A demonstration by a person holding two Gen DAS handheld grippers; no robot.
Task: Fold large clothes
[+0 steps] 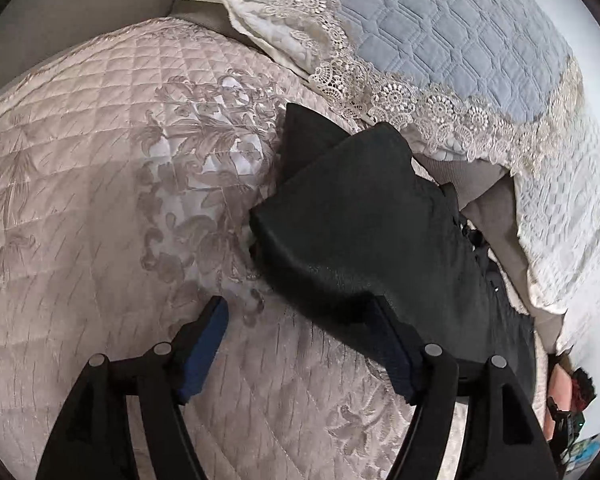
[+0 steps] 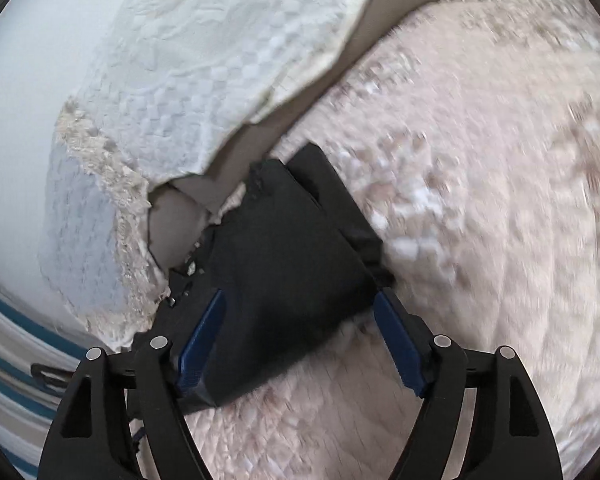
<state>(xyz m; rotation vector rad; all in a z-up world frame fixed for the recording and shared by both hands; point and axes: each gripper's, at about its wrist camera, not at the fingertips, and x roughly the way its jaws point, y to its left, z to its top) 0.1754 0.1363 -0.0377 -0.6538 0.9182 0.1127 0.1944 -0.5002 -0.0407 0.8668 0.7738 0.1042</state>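
On the pink quilted bedspread (image 1: 100, 208), a folded black garment (image 1: 360, 232) lies, long axis running from 5 toward 11 o'clock, near the lace-trimmed pillows (image 1: 440, 52). Left gripper (image 1: 300, 320) and right gripper (image 2: 300, 312) fingers stand wide apart, gripping nothing.

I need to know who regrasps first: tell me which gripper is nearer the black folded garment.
Right. The right gripper has the black folded garment between its open fingers. The left gripper sits beside the garment's corner, open mostly over the quilted bedspread.
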